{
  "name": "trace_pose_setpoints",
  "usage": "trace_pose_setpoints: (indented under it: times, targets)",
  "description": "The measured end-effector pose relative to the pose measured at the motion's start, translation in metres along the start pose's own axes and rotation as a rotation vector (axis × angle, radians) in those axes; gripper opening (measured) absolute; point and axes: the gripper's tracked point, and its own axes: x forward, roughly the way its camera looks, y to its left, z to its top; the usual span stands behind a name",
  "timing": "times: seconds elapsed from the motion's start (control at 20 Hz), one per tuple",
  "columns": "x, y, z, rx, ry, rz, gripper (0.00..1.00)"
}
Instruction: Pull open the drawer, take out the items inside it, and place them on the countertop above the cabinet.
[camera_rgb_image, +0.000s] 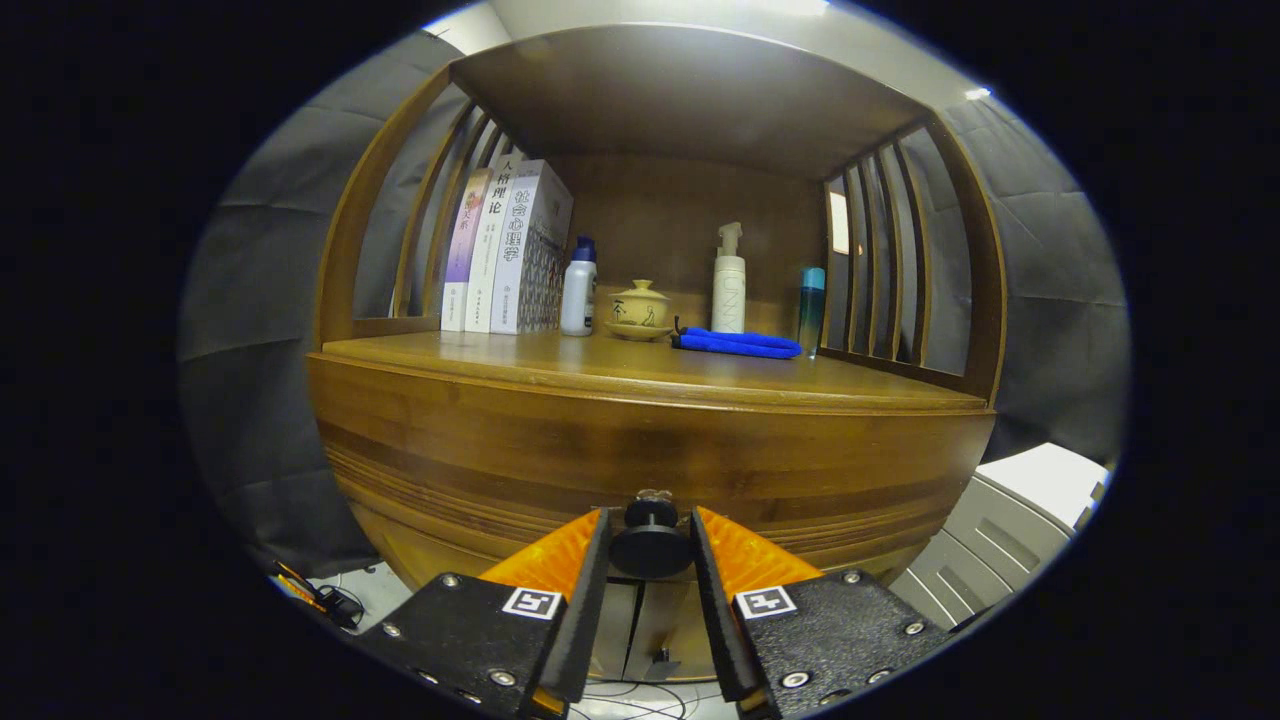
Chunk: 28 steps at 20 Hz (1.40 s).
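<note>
Tongs: my tongs (650, 560) sit low against the cabinet front, with the drawer knob (651, 545) between the two fingers; both inner faces look to be touching its sides, so I judge them clamped on the knob, though the contact is narrow
Knob: round, dark, on a short stem, a small pale fitting just behind it where it meets the wood
Drawer: the drawer (650, 455) reads as shut, its wooden front a banded, glossy brown panel flush under the worktop edge; nothing inside can be seen
Risk: I think the fingers could slide off the rounded knob if I pull at an angle or too fast, since the hold sits on its curved rim; a crooked pull could also jam the drawer
Worktop: the worktop (560, 358) above the drawer has bare wood along its front, room for the items
Further back: books (505, 250) upright at the left, then a white bottle (579, 287), a small lidded pot (640, 308), a blue cloth (738, 344), a pump bottle (729, 280) and a slim teal bottle (811, 305)
</note>
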Motion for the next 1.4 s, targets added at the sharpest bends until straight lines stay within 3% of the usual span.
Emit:
trace_pose_setpoints:
  times: [0.55,1.4]
  targets:
    - [0.000,0.000,-0.001,-0.006,-0.001,-0.001,0.35]
    - [-0.065,-0.007,-0.011,-0.026,-0.005,0.036,0.35]
